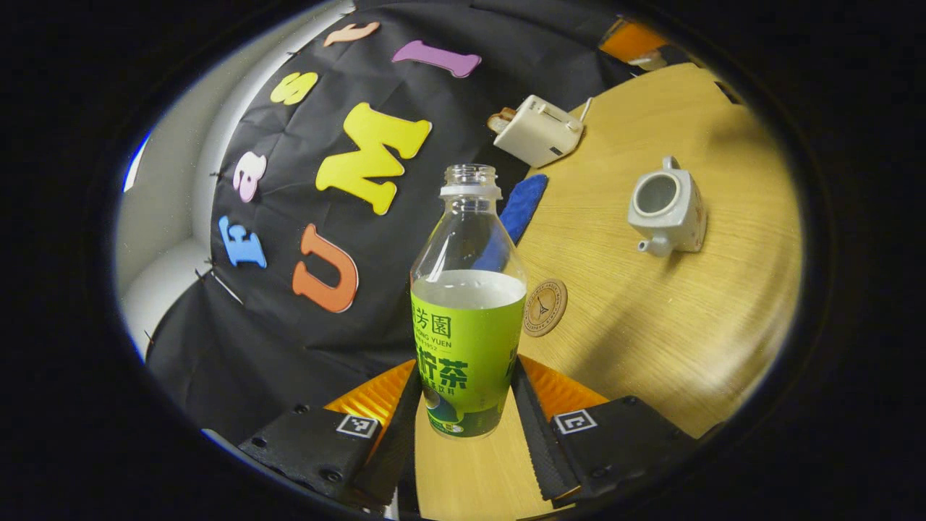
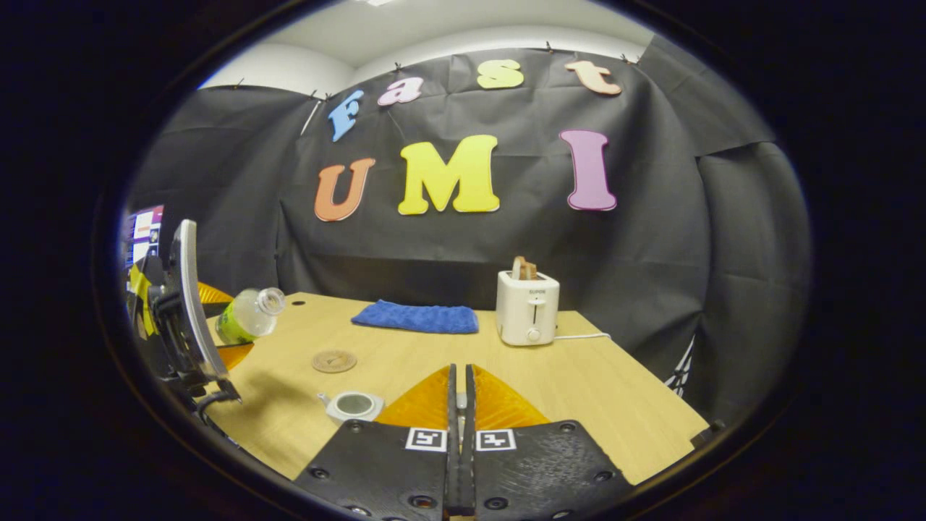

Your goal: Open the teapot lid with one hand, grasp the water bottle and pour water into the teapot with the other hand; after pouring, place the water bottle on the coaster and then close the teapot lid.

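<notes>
My left gripper (image 1: 466, 380) is shut on a clear, uncapped water bottle (image 1: 469, 311) with a green label, about half full. In the right gripper view that bottle (image 2: 249, 315) hangs tilted above the table's left side, mouth pointing toward the middle. The white teapot (image 1: 667, 210) stands open on the wooden table, spout toward the coaster side, and it also sits low beside my fingers as the teapot (image 2: 353, 405). A round cork coaster (image 1: 544, 307) lies between bottle and teapot. My right gripper (image 2: 460, 405) is shut, with a small pale piece, apparently the lid's knob, pinched between its fingers.
A white toaster (image 2: 528, 307) with toast in it stands at the back of the table (image 2: 593, 391), its cord trailing right. A folded blue cloth (image 2: 416, 317) lies at the back, left of the toaster. The left gripper's body (image 2: 181, 311) rises at the table's left edge.
</notes>
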`<action>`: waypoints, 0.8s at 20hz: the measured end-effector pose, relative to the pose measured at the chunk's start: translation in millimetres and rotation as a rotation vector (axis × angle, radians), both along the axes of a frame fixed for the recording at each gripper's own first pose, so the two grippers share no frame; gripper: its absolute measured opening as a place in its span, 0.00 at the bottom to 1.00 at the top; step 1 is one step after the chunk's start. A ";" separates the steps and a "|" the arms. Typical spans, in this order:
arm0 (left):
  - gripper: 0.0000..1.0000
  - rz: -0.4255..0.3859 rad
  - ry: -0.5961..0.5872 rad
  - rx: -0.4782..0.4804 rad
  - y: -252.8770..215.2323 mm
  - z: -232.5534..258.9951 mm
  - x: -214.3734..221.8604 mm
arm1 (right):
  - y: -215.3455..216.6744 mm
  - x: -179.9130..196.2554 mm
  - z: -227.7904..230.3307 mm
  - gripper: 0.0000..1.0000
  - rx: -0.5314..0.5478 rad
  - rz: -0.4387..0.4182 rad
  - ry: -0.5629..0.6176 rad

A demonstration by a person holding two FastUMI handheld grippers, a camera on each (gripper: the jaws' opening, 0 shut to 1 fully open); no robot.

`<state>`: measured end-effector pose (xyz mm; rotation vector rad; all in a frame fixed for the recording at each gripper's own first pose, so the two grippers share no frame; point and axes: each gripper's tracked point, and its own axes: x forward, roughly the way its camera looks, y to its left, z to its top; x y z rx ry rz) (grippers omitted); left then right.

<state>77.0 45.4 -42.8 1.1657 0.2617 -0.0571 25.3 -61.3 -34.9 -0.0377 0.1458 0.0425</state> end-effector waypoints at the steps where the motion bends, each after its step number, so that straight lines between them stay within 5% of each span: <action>1: 0.72 -0.013 0.010 0.027 -3.4 -1.6 1.5 | -3.3 -0.6 -0.7 0.00 -0.002 -0.002 0.001; 16: 0.73 -0.102 0.037 0.469 -25.5 8.0 12.8 | -43.6 -10.4 -7.8 0.00 0.014 -0.046 -0.002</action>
